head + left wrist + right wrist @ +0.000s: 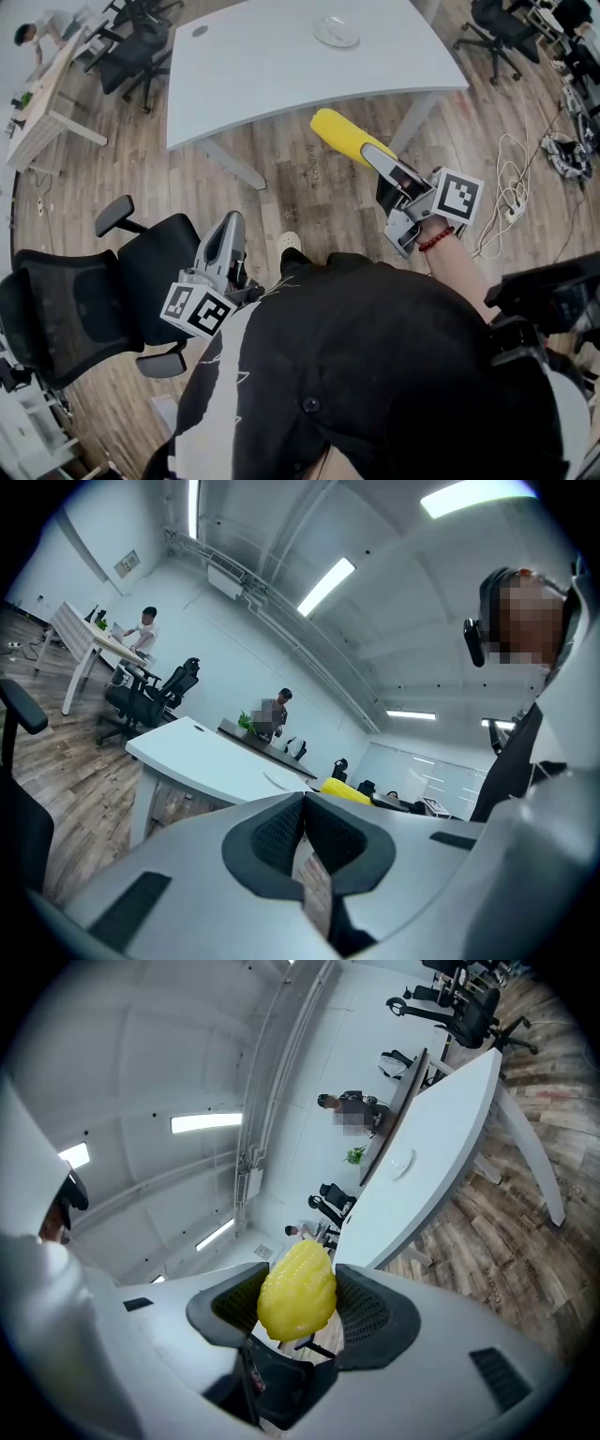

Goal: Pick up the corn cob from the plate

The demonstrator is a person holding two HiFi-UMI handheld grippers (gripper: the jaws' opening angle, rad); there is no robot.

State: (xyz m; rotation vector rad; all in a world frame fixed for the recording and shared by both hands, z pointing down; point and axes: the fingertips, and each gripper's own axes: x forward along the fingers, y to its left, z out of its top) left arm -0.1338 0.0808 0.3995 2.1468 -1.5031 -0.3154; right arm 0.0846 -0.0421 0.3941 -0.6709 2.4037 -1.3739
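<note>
My head camera looks steeply down past my black shirt (375,375) to the wood-plank floor (309,187), with the pale grey curved-edge table (281,56) farther off. The camera on my left gripper (303,806) rides close behind its jaws, held low and tilted up toward the white ceiling (375,621). The one on my right gripper (298,1283) sits just as close, rolled and upturned. All three views share that table and the yellow ridged corn cob (296,1299).
</note>
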